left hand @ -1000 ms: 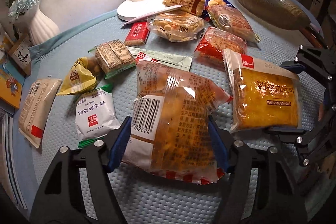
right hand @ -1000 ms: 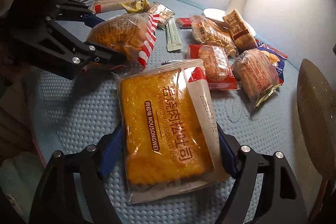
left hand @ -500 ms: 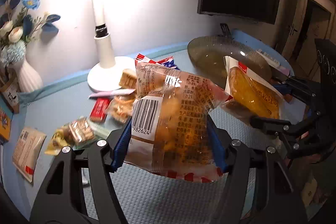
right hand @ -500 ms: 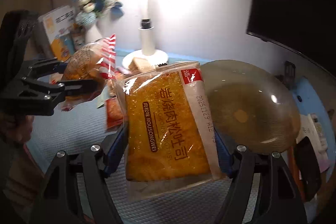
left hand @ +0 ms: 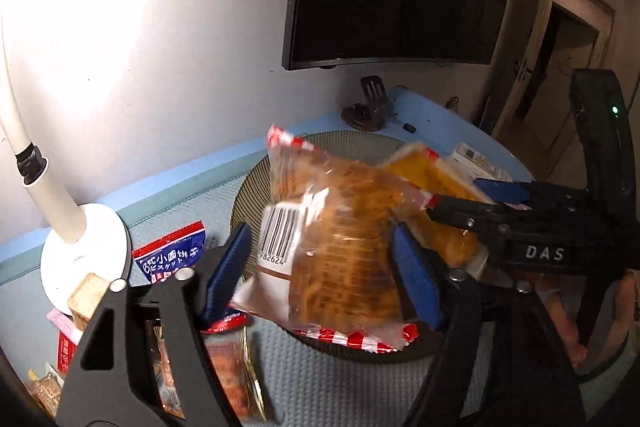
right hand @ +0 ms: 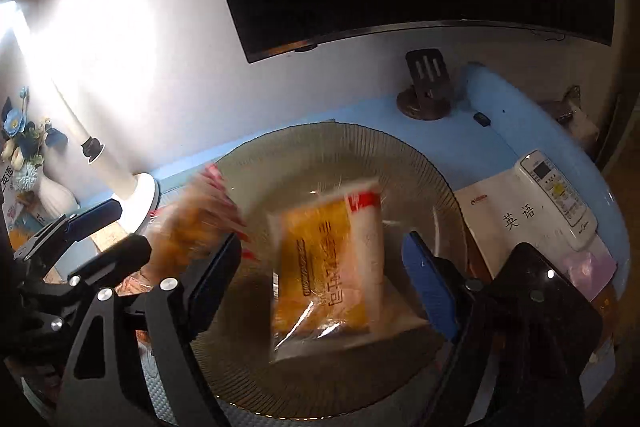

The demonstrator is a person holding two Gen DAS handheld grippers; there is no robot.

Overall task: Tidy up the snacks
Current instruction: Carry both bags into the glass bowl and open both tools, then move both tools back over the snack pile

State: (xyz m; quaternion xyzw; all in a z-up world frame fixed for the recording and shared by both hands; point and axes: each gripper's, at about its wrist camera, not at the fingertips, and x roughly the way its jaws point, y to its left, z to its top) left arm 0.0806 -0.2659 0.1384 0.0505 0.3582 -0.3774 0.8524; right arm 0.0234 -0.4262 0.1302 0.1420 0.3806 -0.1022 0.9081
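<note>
the left gripper (left hand: pixel 320 263) is built from black angular linkage arms with triangular cut-outs, joined by round silver screws, and each finger ends in a long blue pad (left hand: pixel 226 269). at the right of the left wrist frame the right gripper (left hand: pixel 472 195) shows the same black frame and a blue pad, with white letters "das" on its body and a small green light glowing on the tall black housing in the upper right. in the right wrist frame the right gripper (right hand: pixel 322 275) has matching black arms, silver screw heads and blue pads (right hand: pixel 430 291); the left gripper (right hand: pixel 116 227) appears at the left edge, black with one blue tip. part of a hand (left hand: pixel 560 307) sits under the lettered body.
</note>
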